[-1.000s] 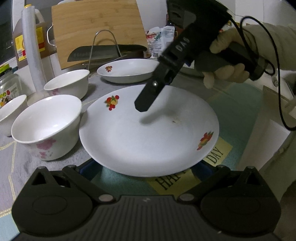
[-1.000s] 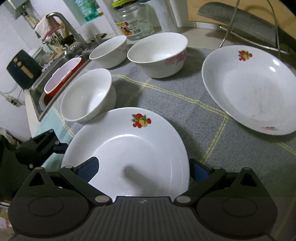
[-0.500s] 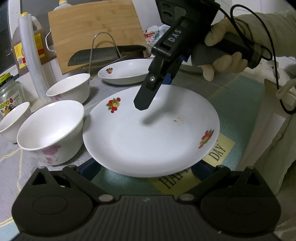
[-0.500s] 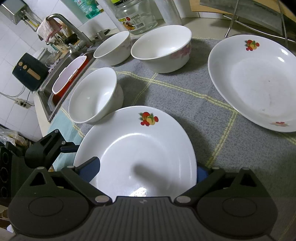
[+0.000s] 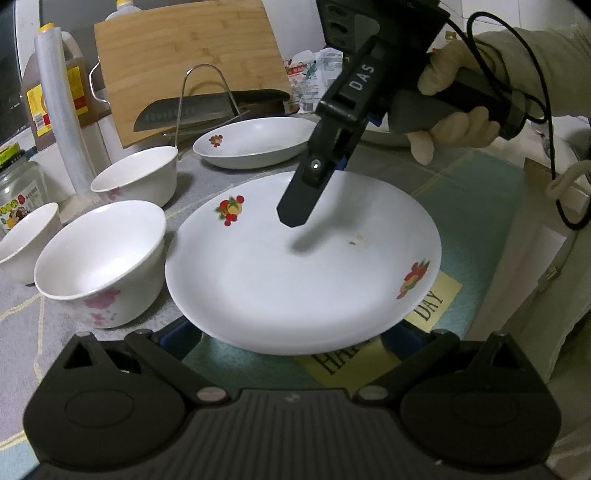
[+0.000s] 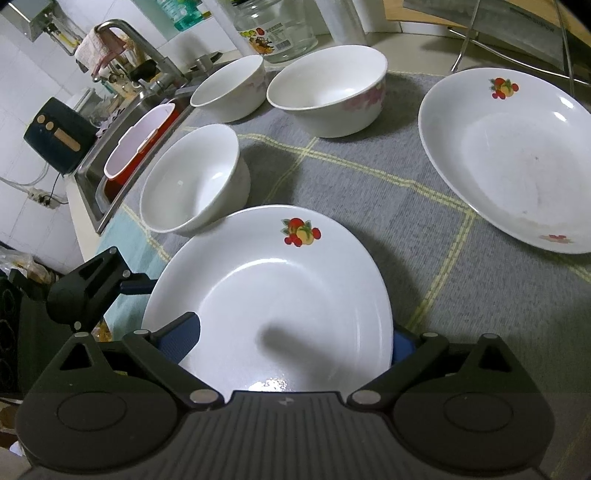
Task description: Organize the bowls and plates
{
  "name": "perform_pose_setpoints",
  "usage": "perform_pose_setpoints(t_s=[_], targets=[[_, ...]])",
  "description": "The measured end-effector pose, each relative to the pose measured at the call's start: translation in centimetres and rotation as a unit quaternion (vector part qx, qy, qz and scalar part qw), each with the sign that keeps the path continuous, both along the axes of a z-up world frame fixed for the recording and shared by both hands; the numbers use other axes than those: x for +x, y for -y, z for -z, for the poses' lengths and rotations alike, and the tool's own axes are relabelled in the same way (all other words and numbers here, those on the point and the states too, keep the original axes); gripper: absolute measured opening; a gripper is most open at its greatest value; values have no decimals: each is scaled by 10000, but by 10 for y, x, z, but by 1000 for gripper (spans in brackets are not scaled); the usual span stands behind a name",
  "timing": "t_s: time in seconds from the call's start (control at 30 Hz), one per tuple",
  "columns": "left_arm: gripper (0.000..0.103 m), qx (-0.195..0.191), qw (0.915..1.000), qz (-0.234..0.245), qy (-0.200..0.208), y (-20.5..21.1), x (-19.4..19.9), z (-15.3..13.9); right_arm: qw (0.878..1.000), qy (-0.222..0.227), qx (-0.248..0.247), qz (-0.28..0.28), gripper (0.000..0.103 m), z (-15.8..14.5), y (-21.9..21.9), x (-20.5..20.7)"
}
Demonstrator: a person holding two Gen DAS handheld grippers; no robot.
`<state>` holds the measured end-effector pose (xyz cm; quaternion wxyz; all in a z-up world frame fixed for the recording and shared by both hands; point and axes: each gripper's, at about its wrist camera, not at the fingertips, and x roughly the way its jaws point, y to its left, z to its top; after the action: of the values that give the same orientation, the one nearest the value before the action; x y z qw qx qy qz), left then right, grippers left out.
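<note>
White capital letters "DAS" run along the black plastic body of the right handheld gripper (image 5: 291,218). A pale yellow paper card (image 5: 424,317) lying under the white plate shows black letters "HA" and "DAY". Labels on the clear glass jar (image 6: 275,31) are too small to read.

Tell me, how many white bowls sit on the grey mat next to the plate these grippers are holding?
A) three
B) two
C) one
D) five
A: the right wrist view shows three white bowls, the nearest bowl beside the held plate, a larger flowered bowl behind, and a smaller bowl near the sink.
</note>
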<state>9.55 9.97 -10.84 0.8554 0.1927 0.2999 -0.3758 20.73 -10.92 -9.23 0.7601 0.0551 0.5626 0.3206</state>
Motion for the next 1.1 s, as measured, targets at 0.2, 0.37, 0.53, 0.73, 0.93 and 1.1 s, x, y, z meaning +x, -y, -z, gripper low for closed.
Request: perform_pose_setpoints(t_s=[0.2,0.37,0.53,0.73,0.93,1.1], targets=[[103,-46,9999,-100,-11,1,1,-6,10000,18,20,-52,102,-4,4,-6],[102,61,9999,-106,46,7,0,-8,9999,52,89,-80,102,-8,9,-8],[102,62,9999,-71,101,11,1,-9,9998,109,123,-85,102,-11,18,-9],[102,10,10000,58,71,15,4,-13,9995,270,88,-148,102,-17,26,-11],[102,3,9998,146,149,25,6,-18,9989,454,3,-125,102,-24,37,-13],[102,14,9994,239,236,38,8,-20,9983,576,-16,-33,102,-31,52,-14]])
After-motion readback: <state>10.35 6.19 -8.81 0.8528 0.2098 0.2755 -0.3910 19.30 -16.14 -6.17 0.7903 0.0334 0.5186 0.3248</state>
